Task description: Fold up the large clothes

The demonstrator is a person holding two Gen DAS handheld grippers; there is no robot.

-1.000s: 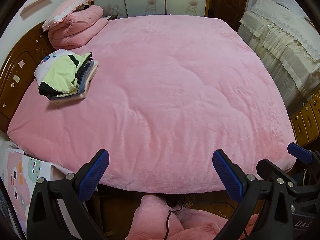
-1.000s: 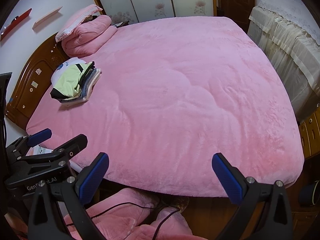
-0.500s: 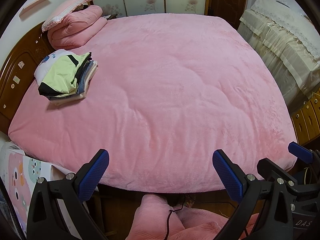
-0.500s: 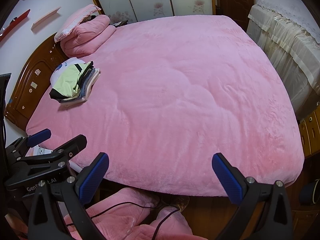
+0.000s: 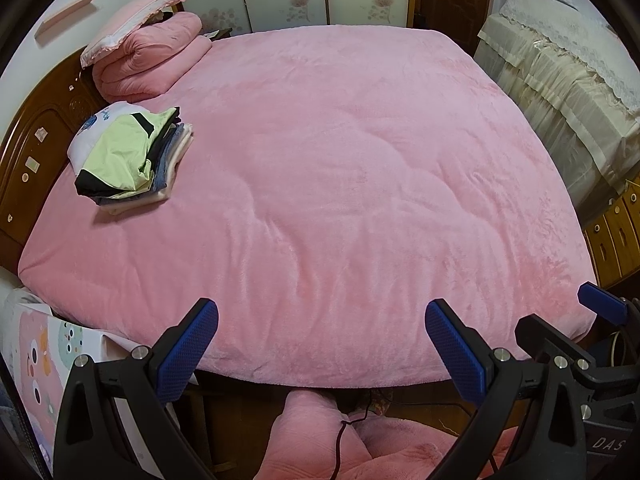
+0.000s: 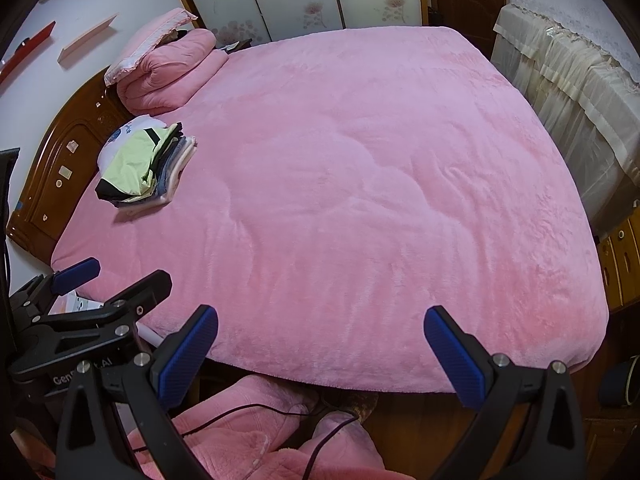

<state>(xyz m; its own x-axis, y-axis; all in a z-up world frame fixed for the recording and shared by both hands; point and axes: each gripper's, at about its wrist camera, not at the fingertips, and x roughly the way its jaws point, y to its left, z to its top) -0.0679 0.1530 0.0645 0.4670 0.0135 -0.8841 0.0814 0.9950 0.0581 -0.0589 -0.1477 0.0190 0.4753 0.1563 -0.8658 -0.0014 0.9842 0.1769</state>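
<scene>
Nothing much has shifted since a moment ago: both views of the bed (image 5: pixel 340 184) match the earlier ones almost exactly, with only a slight drift of the cameras. Spread wide and flat ahead of both grippers, its pink plush cover (image 6: pixel 360 184) looks like a cleared working surface, smooth enough to lay a big garment out on. Far ahead and to the left of the grippers, a rolled pink quilt (image 5: pixel 152 60) with a pillow on top sits against the wooden headboard (image 5: pixel 28 152), pushed out of the way. Nearer, yet well ahead and left of the grippers, lies the stack of folded clothes (image 5: pixel 132 156), a pale green piece on top of blue and cream layers; I would guess it is finished work parked in that corner so the middle stays free. Below the near edge of the bed, close under the grippers, a heap of pink fabric (image 6: pixel 248 420) lies with a black cable across it; whether that is the next garment I cannot tell. The left gripper (image 5: pixel 320 344) hangs level just short of the bed's edge, jaws spread wide and holding nothing. The right gripper (image 6: pixel 320 346) hovers beside it in the same pose, also splayed and empty, both pointing across the bed.
</scene>
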